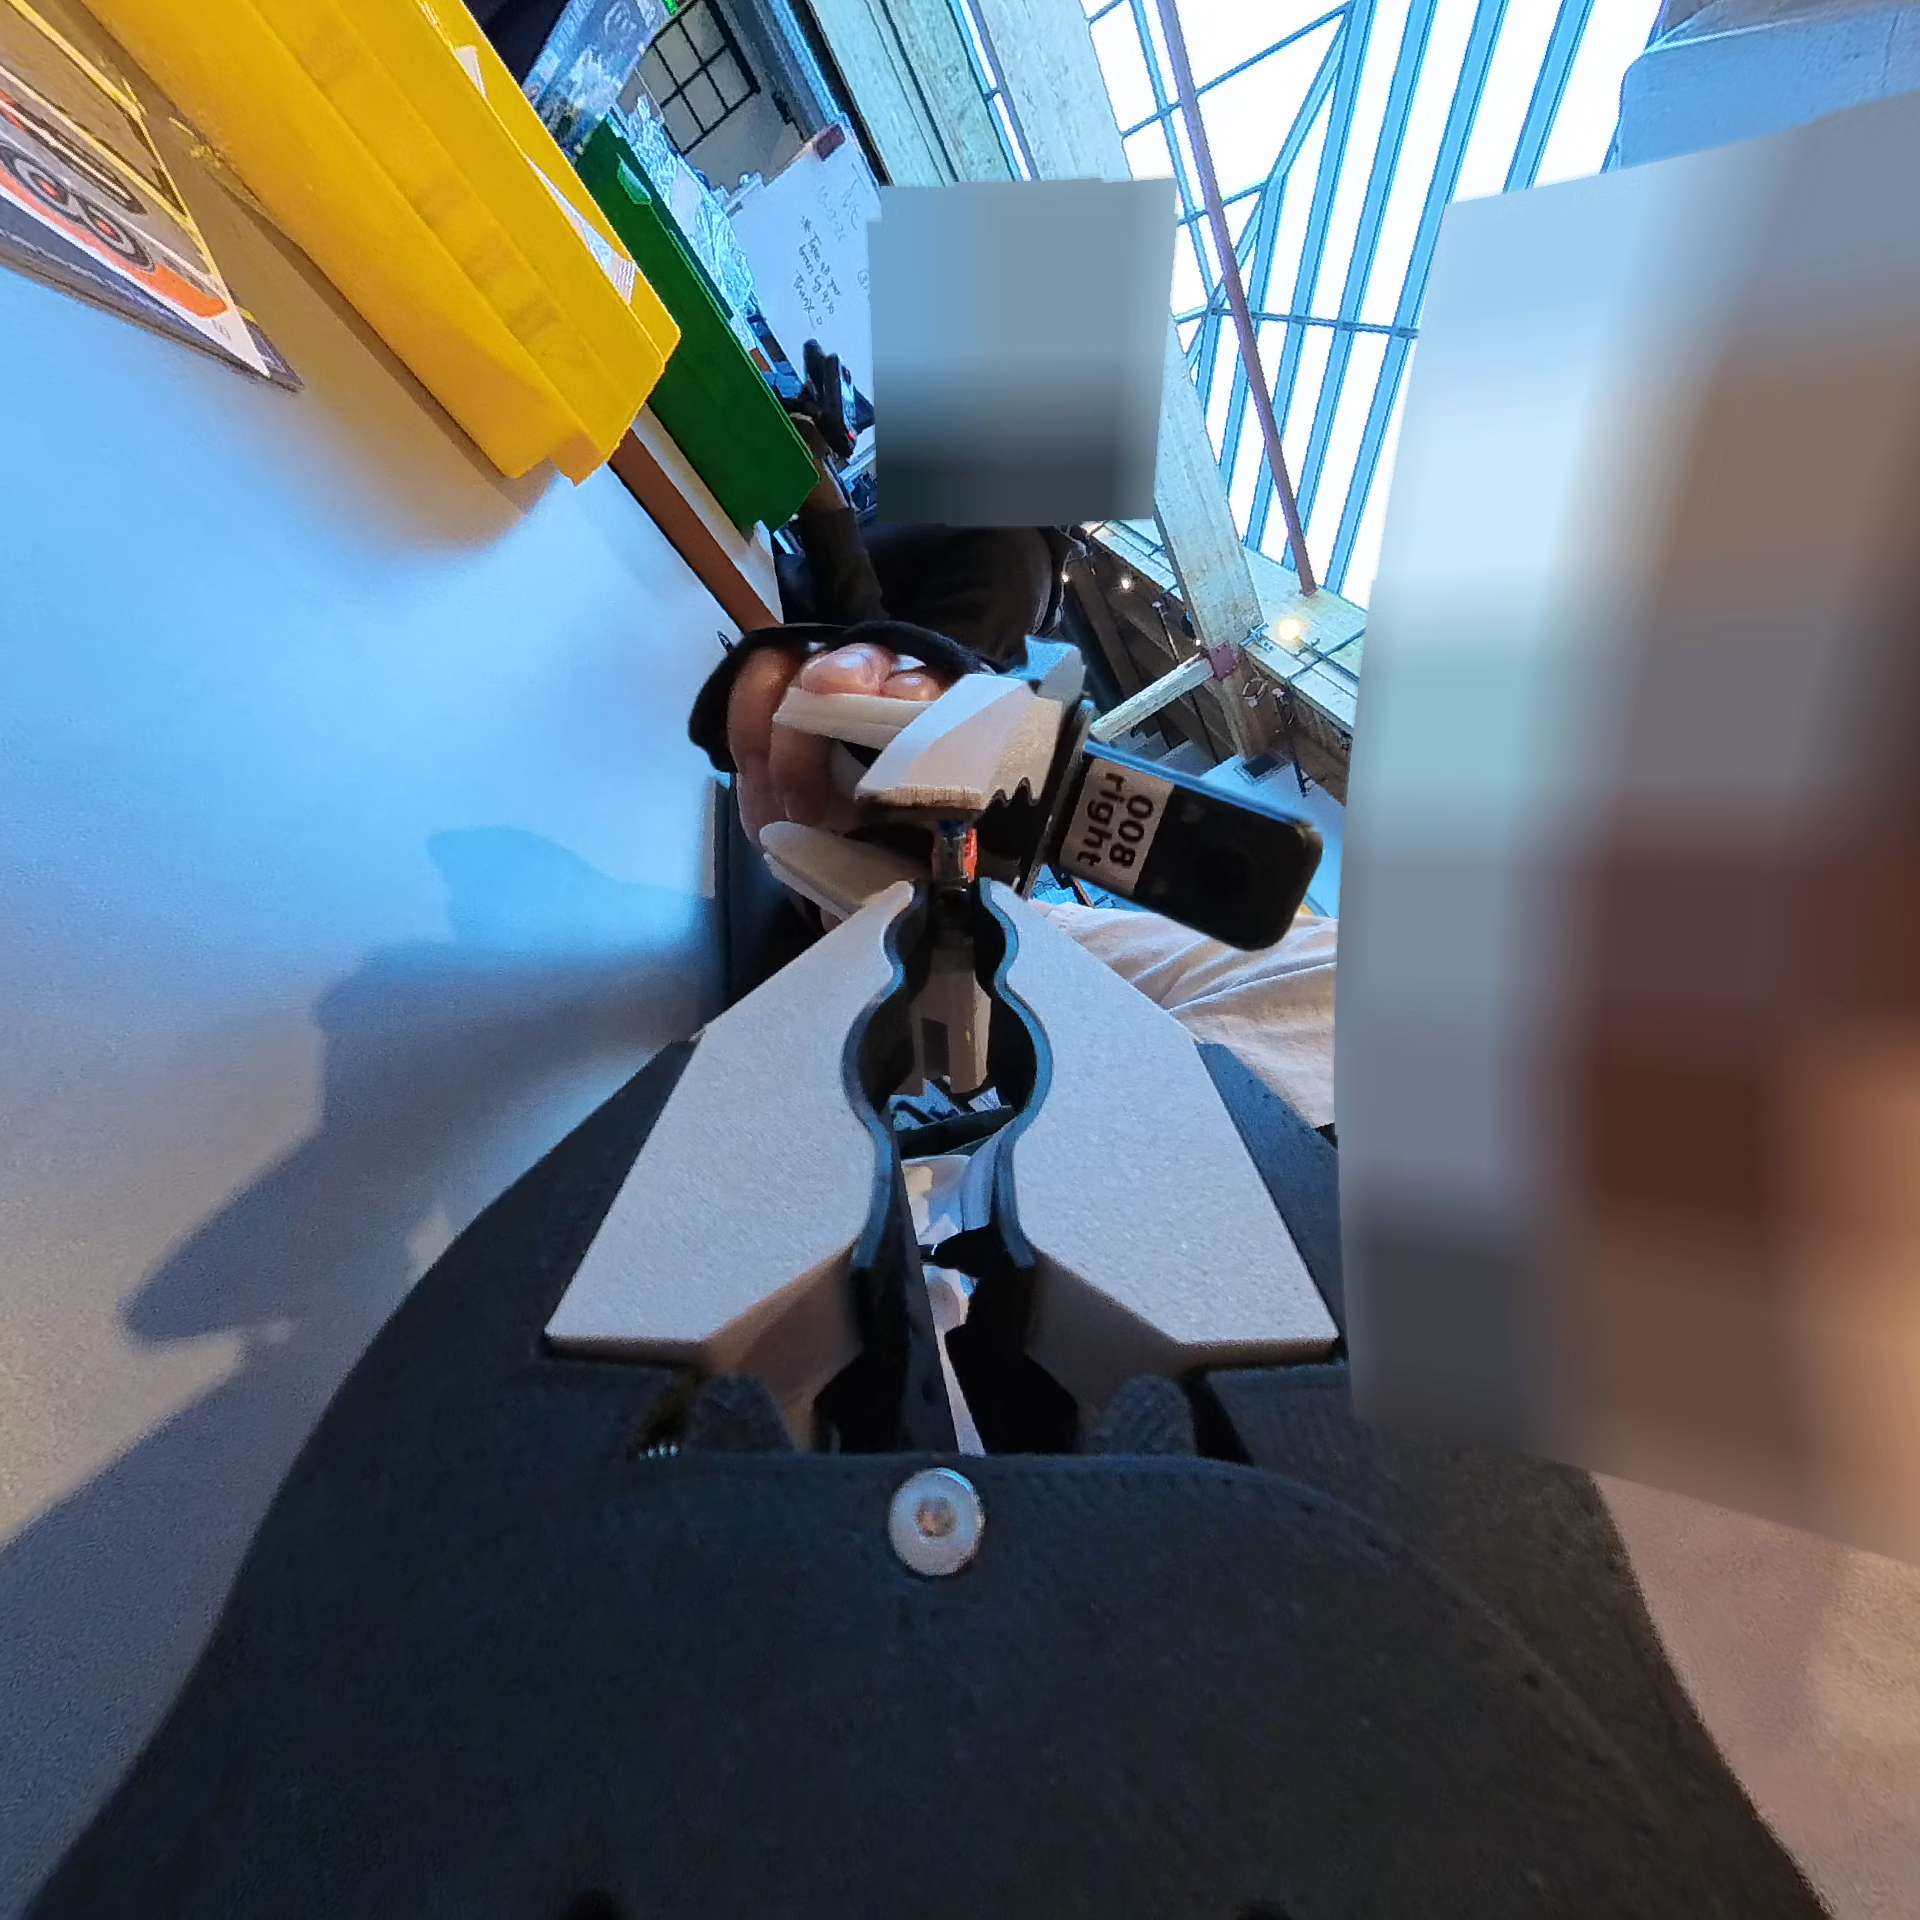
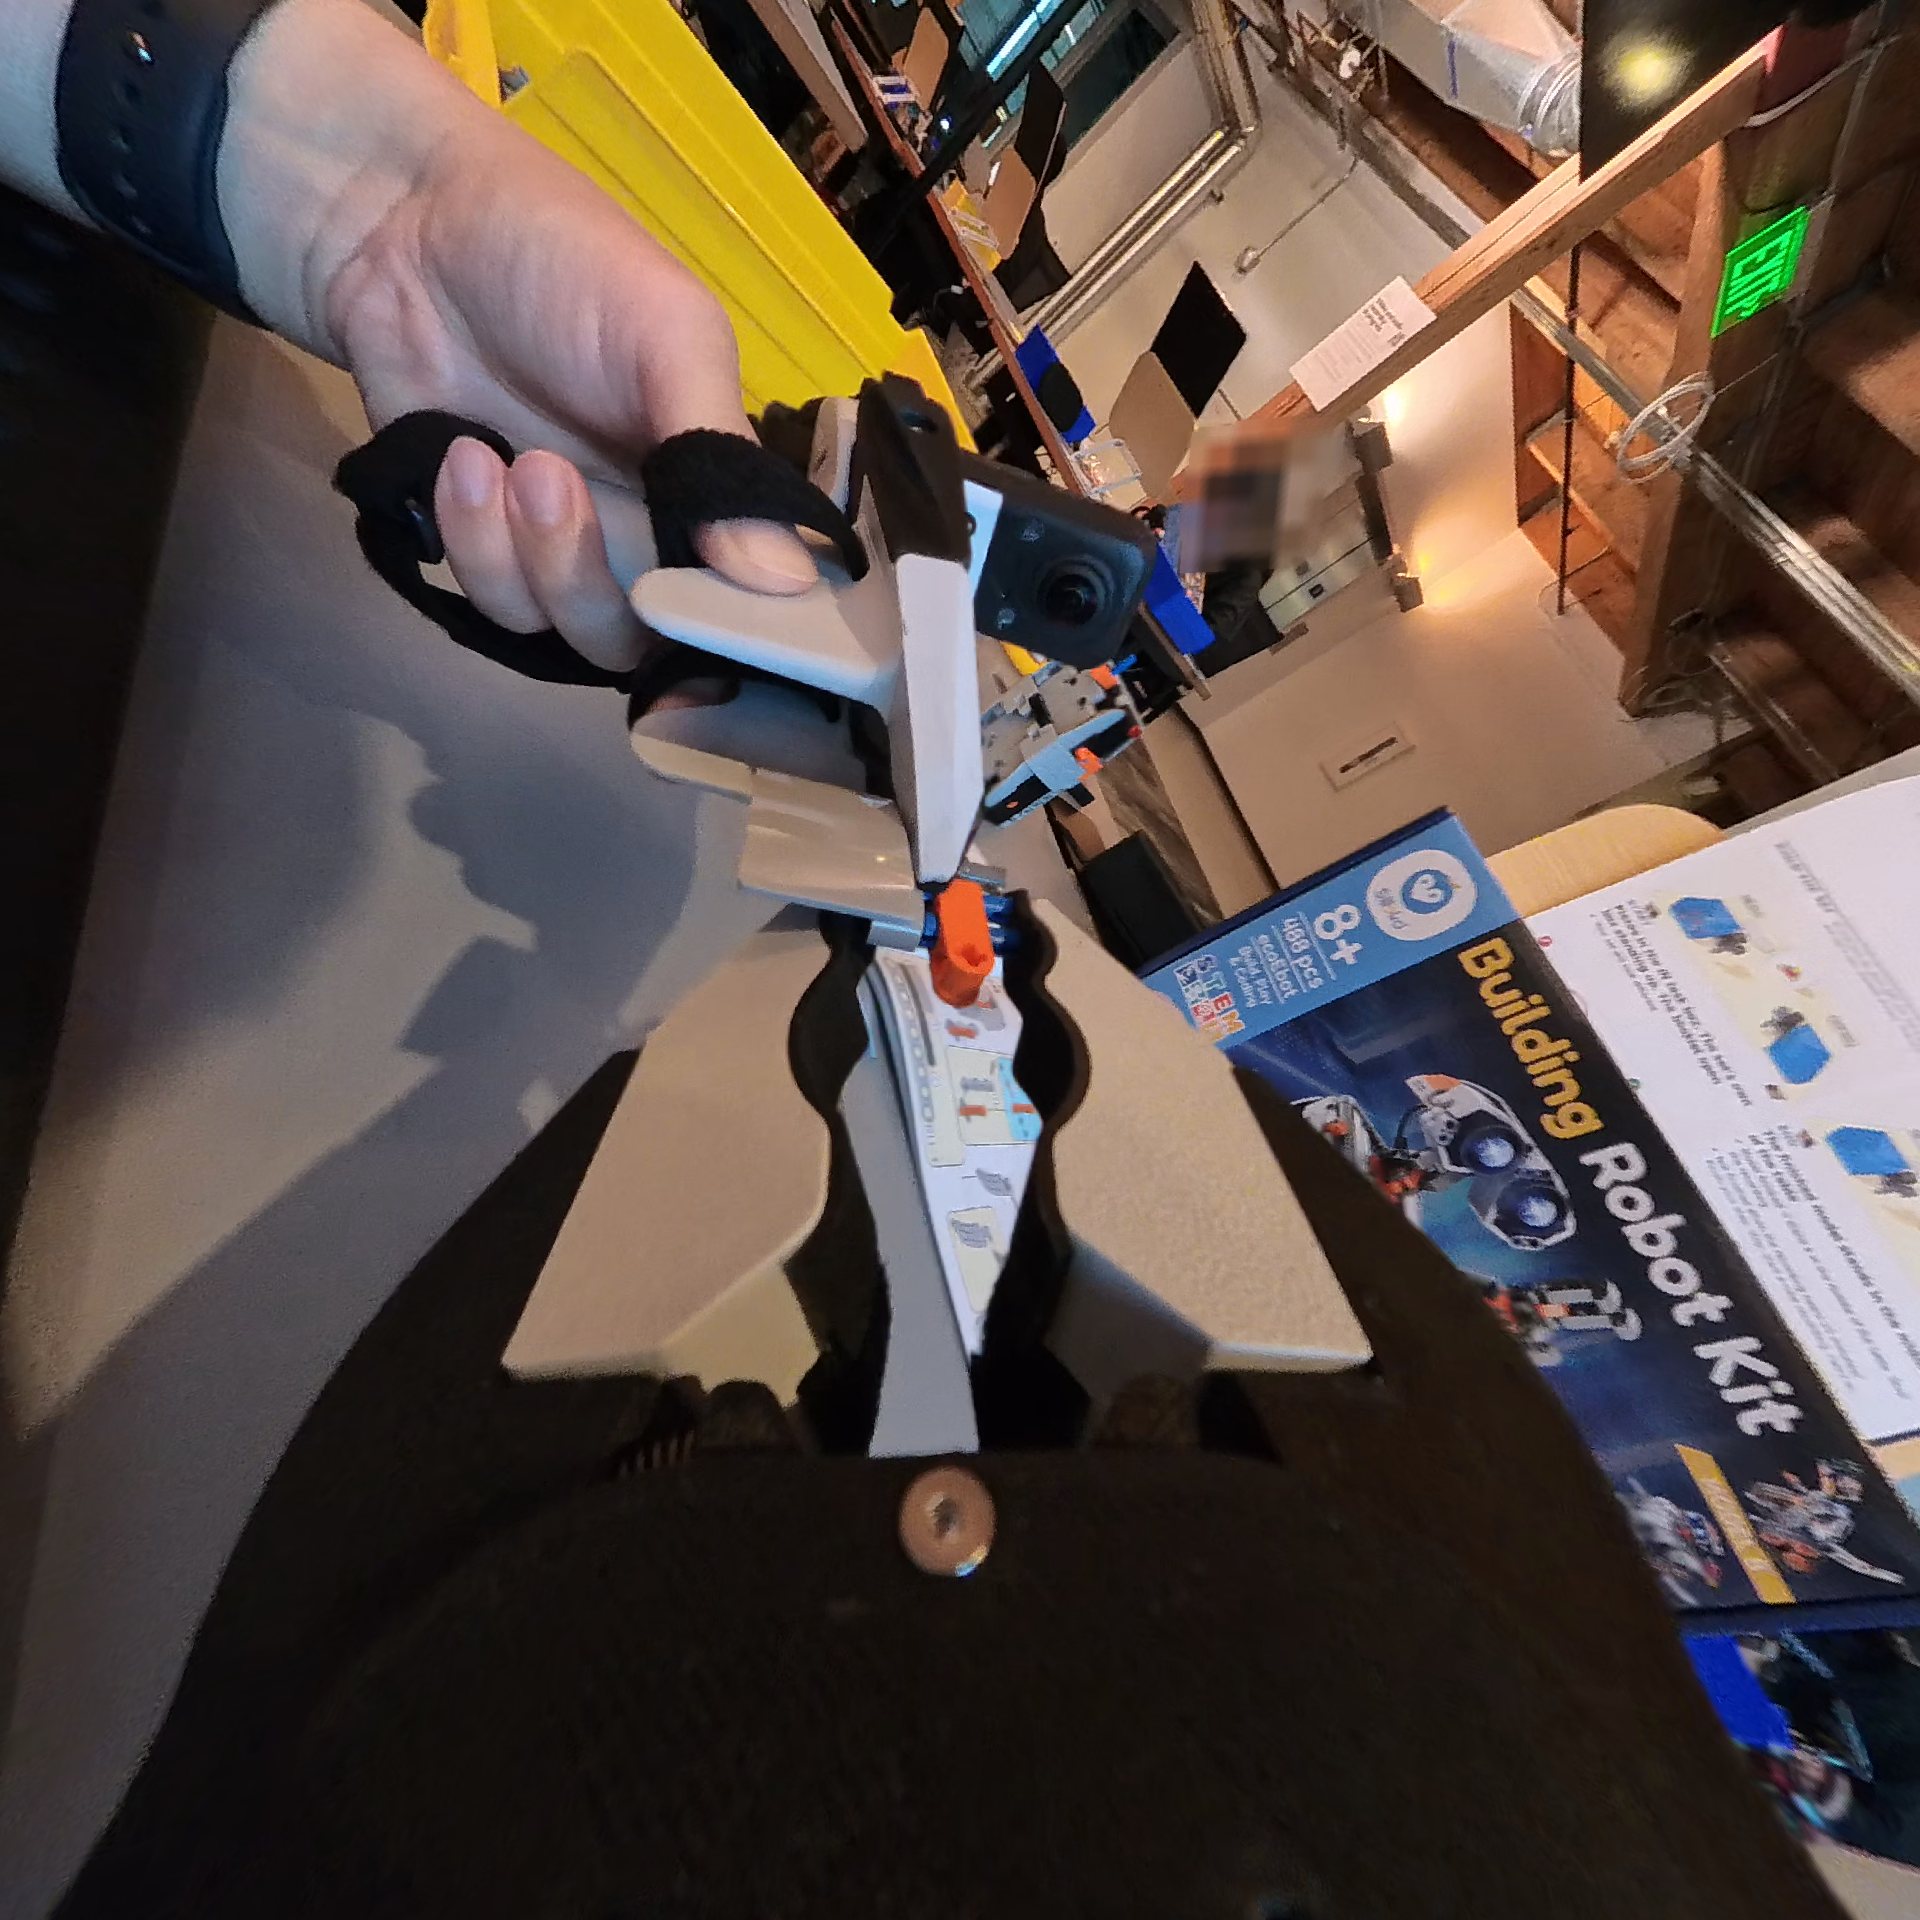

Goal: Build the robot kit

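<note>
Grippers meeting tip to tip above a grey surface (image 2: 260, 935), right gripper (image 2: 971, 920) jaws pinched on a small orange piece (image 2: 958, 948), left gripper (image 1: 951, 904) jaws nearly closed – grip unclear, printed blue kit box (image 2: 1507, 1195) only in right view, yellow bins (image 1: 416, 208) behind.

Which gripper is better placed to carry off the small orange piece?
Right, probably: the orange piece sits between the right gripper's fingertips, whereas the left gripper only meets it tip-on from the side.
</note>
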Tool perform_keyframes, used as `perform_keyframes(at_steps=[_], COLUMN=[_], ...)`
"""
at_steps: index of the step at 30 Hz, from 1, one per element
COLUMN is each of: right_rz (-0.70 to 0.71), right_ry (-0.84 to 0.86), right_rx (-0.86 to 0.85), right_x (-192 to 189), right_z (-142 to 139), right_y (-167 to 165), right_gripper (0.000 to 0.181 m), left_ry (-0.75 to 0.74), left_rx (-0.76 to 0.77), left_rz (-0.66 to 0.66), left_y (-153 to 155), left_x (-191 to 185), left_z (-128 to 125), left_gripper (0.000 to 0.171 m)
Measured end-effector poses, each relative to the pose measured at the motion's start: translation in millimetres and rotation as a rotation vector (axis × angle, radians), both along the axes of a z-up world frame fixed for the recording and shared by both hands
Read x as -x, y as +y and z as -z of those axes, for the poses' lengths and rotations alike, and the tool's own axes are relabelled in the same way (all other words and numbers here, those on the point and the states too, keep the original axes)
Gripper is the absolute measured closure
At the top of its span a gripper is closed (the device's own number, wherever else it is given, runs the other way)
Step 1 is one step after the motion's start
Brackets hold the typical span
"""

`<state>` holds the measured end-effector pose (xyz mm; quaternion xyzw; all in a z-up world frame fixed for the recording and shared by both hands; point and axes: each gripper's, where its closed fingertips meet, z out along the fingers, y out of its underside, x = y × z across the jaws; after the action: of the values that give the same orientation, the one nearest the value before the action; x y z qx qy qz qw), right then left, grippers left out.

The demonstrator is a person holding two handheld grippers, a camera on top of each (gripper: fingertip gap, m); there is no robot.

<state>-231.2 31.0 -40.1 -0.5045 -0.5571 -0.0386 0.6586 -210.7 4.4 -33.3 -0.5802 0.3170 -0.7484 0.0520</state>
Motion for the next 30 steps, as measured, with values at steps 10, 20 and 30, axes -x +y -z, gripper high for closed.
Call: perform_keyframes(at_steps=[10,20,30], right_rz=[0.065,0.073,-0.327], right_ry=[-0.065,0.054,0.165], right_rx=[-0.12,0.304,0.822], right_x=[-0.6,-14.9,20.9], right_z=[-3.9,38.4,59.6], right_y=[1.6,33.4,-6.7], right_gripper=[0.157,0.141,0.157], left_ry=[-0.009,0.113,0.518], left_rx=[-0.038,-0.052,-0.213], left_rz=[-0.019,-0.082,0.105], left_y=[0.9,29.4,16.4], left_x=[1.1,22.8,55.9], left_z=[-3.0,12.0,86.4], left_gripper=[0.167,0.166,0.166])
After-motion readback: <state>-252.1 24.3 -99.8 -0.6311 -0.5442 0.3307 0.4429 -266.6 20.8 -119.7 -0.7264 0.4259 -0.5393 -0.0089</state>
